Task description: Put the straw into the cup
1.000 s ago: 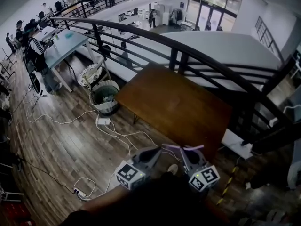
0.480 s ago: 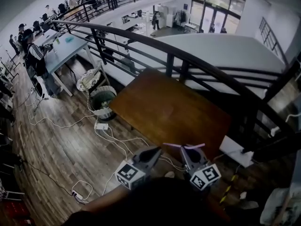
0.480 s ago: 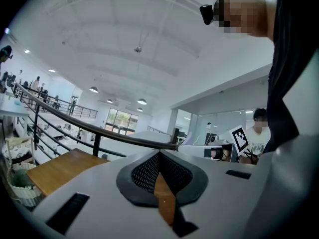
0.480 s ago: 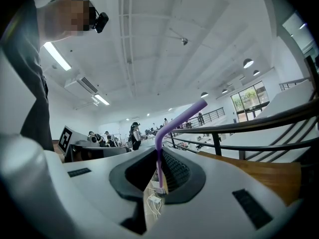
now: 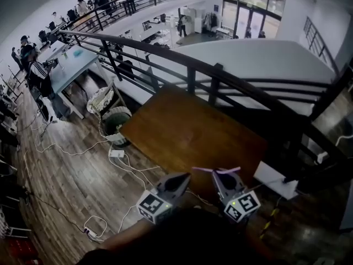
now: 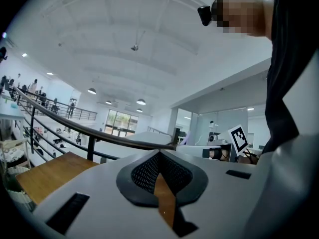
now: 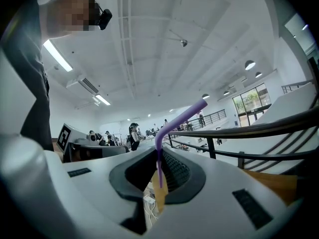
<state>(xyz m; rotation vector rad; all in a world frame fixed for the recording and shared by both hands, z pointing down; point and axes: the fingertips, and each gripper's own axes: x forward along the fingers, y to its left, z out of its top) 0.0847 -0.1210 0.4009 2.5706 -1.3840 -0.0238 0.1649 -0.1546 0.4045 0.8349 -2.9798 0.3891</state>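
One straw (image 7: 172, 126), purple and bent near its top, is pinched low on its stem between the jaws of my right gripper (image 7: 158, 177). In the head view it lies crosswise at 6 o'clock, just past both gripper tips. My left gripper (image 6: 160, 176) has its jaws pressed together on nothing. No cup shows in any view. The counter (image 5: 193, 128) at centre is bare wood, so I judge the placing has not begun.

Risks, as I read them:
- **Slipping:** the hold is thin and near one end, so a quick swing could let the straw pivot or slip out and drop to the floor (image 5: 71, 175) at 8 o'clock.
- **Tipping the cup:** the bent part points sideways, so the straw may meet a cup rim at an angle and tip a light cup.
- **Overreach:** the railing (image 5: 231, 73) at 12 o'clock runs just beyond the counter, and reaching too far could knock the straw against it.

The only container I see is a round bin (image 5: 113, 123) at 9 o'clock of the counter. Something pale lies in it, too small to name.
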